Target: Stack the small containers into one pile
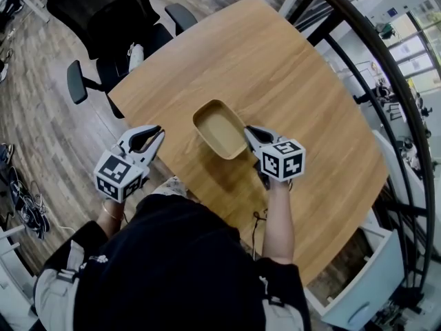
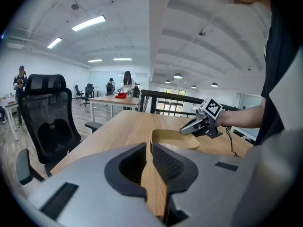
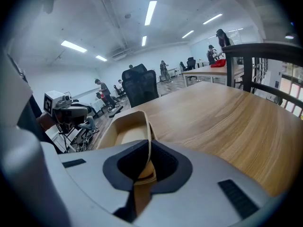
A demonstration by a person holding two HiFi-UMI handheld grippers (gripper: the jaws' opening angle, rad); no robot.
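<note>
One tan, rounded-rectangular, thin-walled container stands upright on the light wooden table, towards the person's side. The right gripper is clamped on the container's side wall at the rim. The left gripper, jaws together on nothing, hangs beyond the table edge. The container looks light, fairly stiff and smooth, so it may slip. The wall just under the rim, pinched inside and out, offers the best hold.

The right tongs are clamped on the near wall of the tan container; it sits on the wooden counter; the left tongs show at far left, apart from it; a black chair stands beyond.
</note>
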